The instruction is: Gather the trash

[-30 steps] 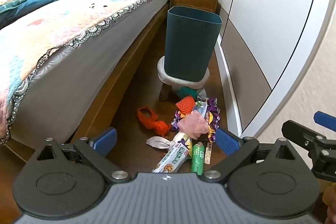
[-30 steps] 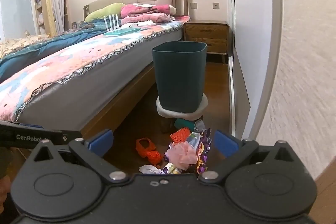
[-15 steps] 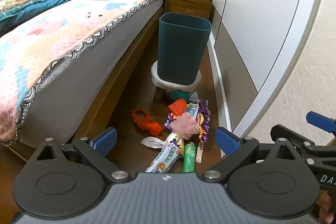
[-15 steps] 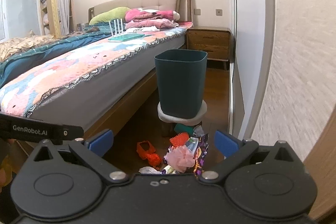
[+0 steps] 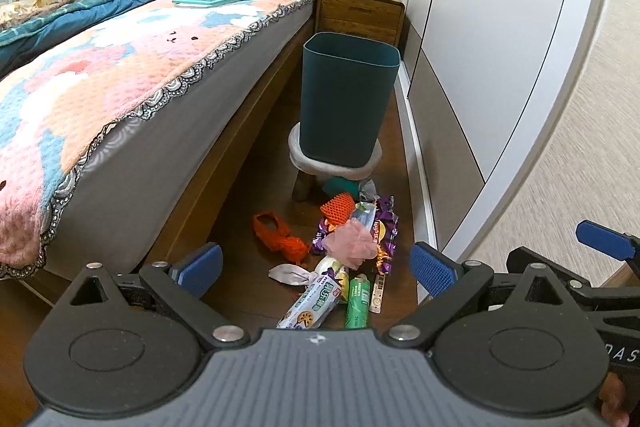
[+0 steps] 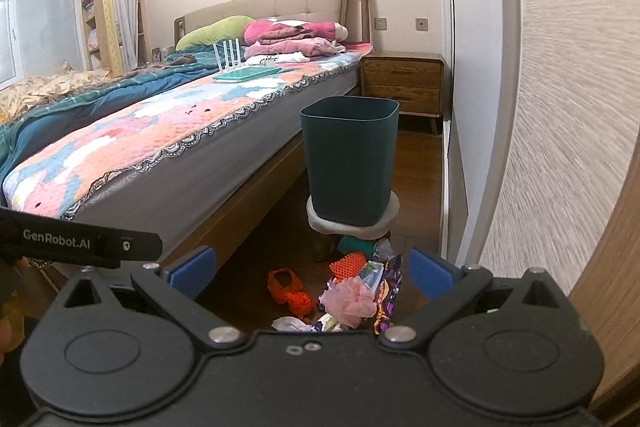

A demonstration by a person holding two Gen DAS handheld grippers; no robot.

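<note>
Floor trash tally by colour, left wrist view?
Orange net pieces: 2
Pink puff: 1
Purple wrapper: 1
Green tube: 1
White biscuit pack: 1
Crumpled white paper: 1
Total: 7; pile overlaps, maybe more.

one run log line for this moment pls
left claw open, empty | right claw open, empty | wrapper litter pile on floor | dark teal plastic bin on stool

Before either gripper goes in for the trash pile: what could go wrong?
1. The bin stands on a small stool; a bump while dropping trash could tip it.
2. The wrappers overlap: grabbing the pink mesh ball may drag the purple wrapper along.
3. The left gripper and right gripper, both open, face the same pile and could collide.
</note>
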